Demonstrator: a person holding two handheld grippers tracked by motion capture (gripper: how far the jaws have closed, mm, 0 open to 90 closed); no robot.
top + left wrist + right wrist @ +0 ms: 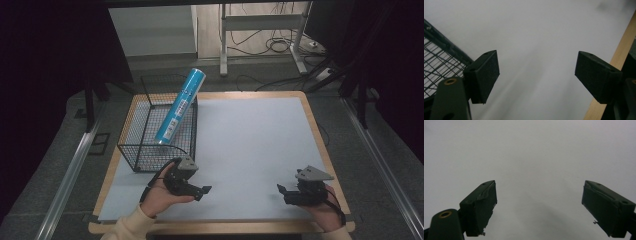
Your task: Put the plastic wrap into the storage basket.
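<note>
Blue tube [179,106] leaning in wire basket [131,150], far left of worktop [250,145]. Left gripper [200,191] and right gripper [283,192]: fingers spread, empty. Approach from above, gripping mid-tube, clear of mesh.

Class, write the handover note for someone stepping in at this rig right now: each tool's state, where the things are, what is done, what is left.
Left tool: open, empty, low over the mat just beside the wire basket.
Right tool: open, empty, over the mat near the table's right edge.
Blue tube: inside the basket, leaning on its far rim, top end sticking out.
Done: the tube appears to be placed in the basket.
Left: probably nothing; the mat holds no other item.
</note>
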